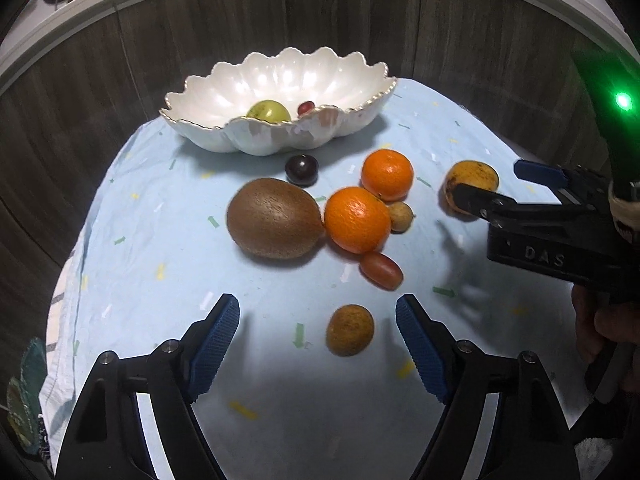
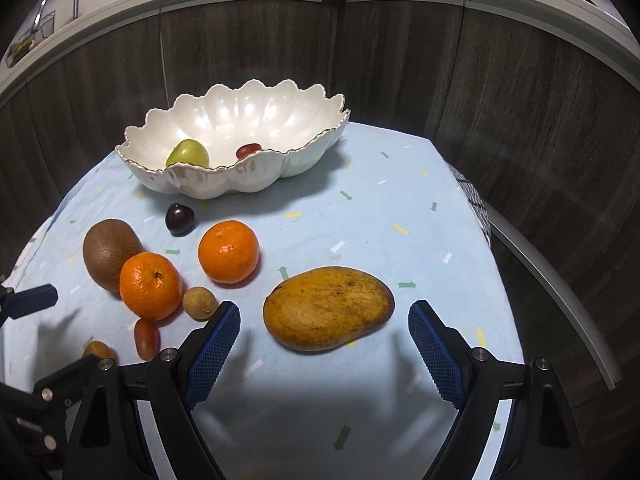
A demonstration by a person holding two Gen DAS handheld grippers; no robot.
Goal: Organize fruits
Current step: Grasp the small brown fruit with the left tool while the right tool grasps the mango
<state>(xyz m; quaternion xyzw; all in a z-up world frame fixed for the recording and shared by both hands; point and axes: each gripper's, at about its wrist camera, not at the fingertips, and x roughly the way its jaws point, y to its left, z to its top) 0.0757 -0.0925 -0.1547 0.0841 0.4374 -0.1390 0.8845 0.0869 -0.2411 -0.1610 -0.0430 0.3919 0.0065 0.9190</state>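
A white scalloped bowl [image 1: 280, 136] [image 2: 256, 180] at the back of the table holds a green pear [image 2: 188, 154] and a small red fruit [image 2: 248, 151]. On the blue cloth lie a kiwi [image 1: 274, 224], two oranges [image 1: 357, 220] [image 1: 387, 175], a dark plum [image 1: 301, 169], a longan [image 1: 401, 217], a red grape tomato [image 1: 381, 271], a small brown fruit [image 1: 350, 330] and a mango [image 2: 328, 308]. My left gripper [image 1: 318, 344] is open, with the small brown fruit between its fingers. My right gripper [image 2: 324, 344] is open just before the mango.
The round table is draped with a light blue cloth [image 2: 380, 216] and has dark wood panels behind it. The right gripper's body [image 1: 552, 236] reaches in from the right in the left wrist view. A checked towel [image 2: 474, 204] hangs at the table's right edge.
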